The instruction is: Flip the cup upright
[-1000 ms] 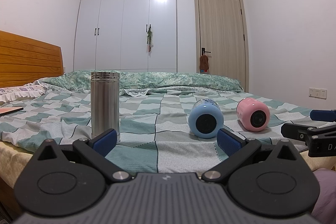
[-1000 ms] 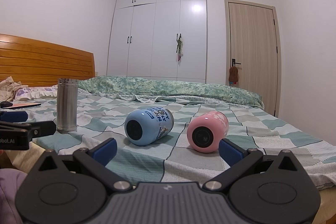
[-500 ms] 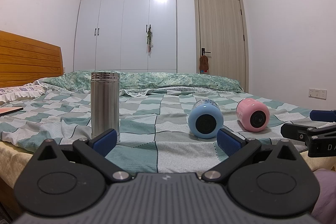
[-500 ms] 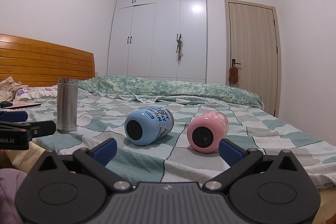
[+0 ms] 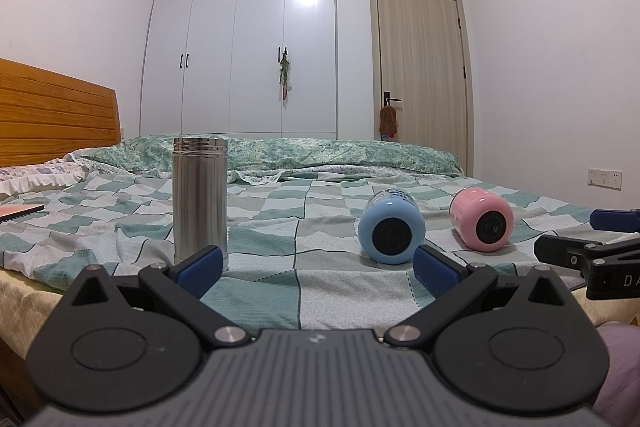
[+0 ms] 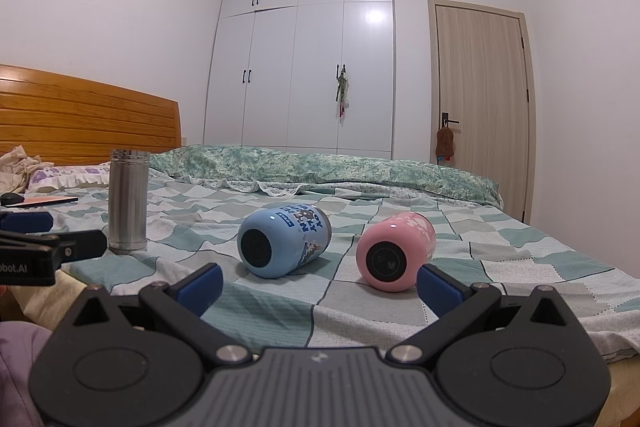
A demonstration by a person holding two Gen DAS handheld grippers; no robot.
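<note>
A blue cup (image 5: pixel 391 229) (image 6: pixel 283 243) and a pink cup (image 5: pixel 481 219) (image 6: pixel 394 251) lie on their sides on the checked bed cover, bases toward me. A steel flask (image 5: pixel 200 199) (image 6: pixel 128 201) stands upright to their left. My left gripper (image 5: pixel 318 269) is open and empty at the near bed edge, between flask and blue cup. My right gripper (image 6: pixel 320 285) is open and empty, in front of both lying cups. Each gripper shows at the side of the other's view, the right one (image 5: pixel 592 247) and the left one (image 6: pixel 36 247).
The bed cover (image 5: pixel 304 211) reaches back to a green quilt (image 6: pixel 320 167). A wooden headboard (image 6: pixel 80 123) is at the left, with a pillow and a flat pink item (image 6: pixel 44 201). A wardrobe (image 5: pixel 248 39) and a door (image 5: pixel 420 67) stand behind.
</note>
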